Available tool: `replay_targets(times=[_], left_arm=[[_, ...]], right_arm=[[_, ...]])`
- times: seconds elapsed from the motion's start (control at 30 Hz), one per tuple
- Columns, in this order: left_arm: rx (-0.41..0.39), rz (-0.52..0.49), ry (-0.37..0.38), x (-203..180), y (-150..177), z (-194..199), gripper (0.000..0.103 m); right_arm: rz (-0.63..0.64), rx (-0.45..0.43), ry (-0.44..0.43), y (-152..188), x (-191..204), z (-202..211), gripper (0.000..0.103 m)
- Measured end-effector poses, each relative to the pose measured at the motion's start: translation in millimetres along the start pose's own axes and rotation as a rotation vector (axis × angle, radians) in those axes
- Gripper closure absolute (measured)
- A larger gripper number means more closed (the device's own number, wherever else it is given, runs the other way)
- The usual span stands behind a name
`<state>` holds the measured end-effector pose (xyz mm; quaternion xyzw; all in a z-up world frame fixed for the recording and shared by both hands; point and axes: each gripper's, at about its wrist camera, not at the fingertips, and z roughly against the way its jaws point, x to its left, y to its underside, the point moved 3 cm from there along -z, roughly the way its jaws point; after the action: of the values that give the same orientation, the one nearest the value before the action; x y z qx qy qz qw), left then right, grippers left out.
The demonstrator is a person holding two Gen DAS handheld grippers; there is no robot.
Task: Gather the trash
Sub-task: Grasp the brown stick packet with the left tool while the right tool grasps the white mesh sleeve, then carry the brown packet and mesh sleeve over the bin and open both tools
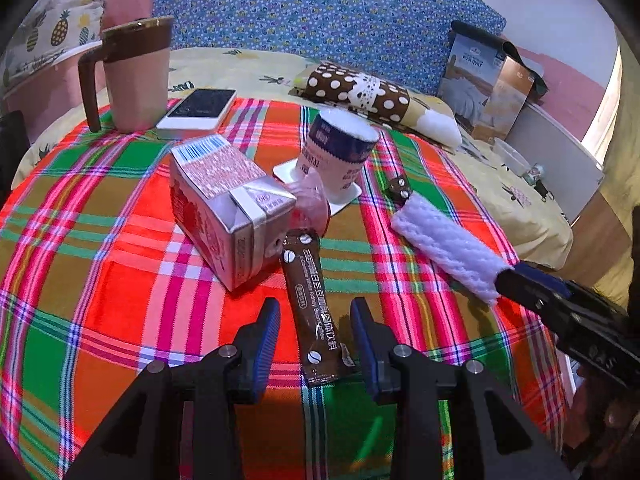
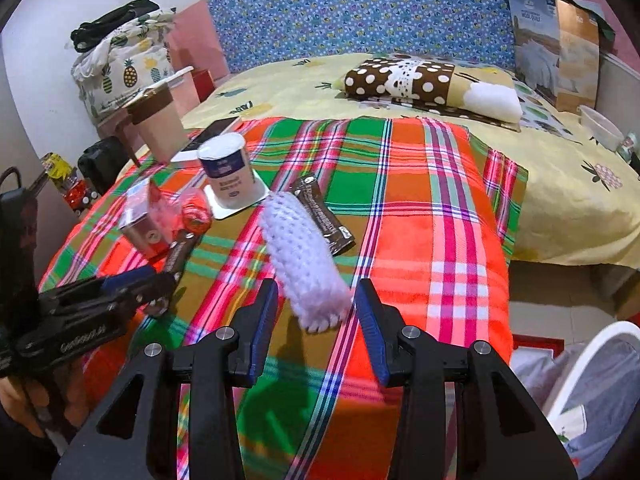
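On the plaid cloth [image 1: 120,280] lie a brown coffee sachet [image 1: 314,308], a pink milk carton [image 1: 224,208] on its side, a crumpled pink wrapper [image 1: 310,204], an upturned yogurt cup [image 1: 340,152] and a white foam sleeve [image 1: 444,244]. My left gripper [image 1: 316,320] is open, its jaws on either side of the sachet's near end. My right gripper [image 2: 316,304] is open around the near end of the white foam sleeve [image 2: 304,256]. A second brown sachet [image 2: 322,214] lies beside the sleeve. The carton [image 2: 140,224] and yogurt cup [image 2: 228,170] sit left.
A pink mug [image 1: 132,72] and a phone [image 1: 198,112] stand at the cloth's far left. A polka-dot pillow [image 2: 420,80] and a box [image 2: 556,44] lie on the bed behind. A white bin with a liner [image 2: 596,392] stands on the floor at right.
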<state>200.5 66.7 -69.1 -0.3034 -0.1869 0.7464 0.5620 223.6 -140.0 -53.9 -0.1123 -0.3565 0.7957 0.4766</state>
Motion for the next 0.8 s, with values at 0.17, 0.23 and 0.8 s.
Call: replay_targets(times=[0.17, 0.23, 0.8], left_arm=[[-0.004, -0.024, -0.022, -3, 1, -3, 0.067], [-0.004, -0.03, -0.031, -4, 1, -3, 0.071], [-0.018, -0.078, 0.009, -19, 25, 28, 0.083]], right_arm=[[0.001, 0.027, -0.003, 0, 4, -11, 0.06], [0.006, 0.032, -0.015, 1, 8, -12, 0.06], [-0.037, -0.041, -0.052, 23, 13, 34, 0.076]])
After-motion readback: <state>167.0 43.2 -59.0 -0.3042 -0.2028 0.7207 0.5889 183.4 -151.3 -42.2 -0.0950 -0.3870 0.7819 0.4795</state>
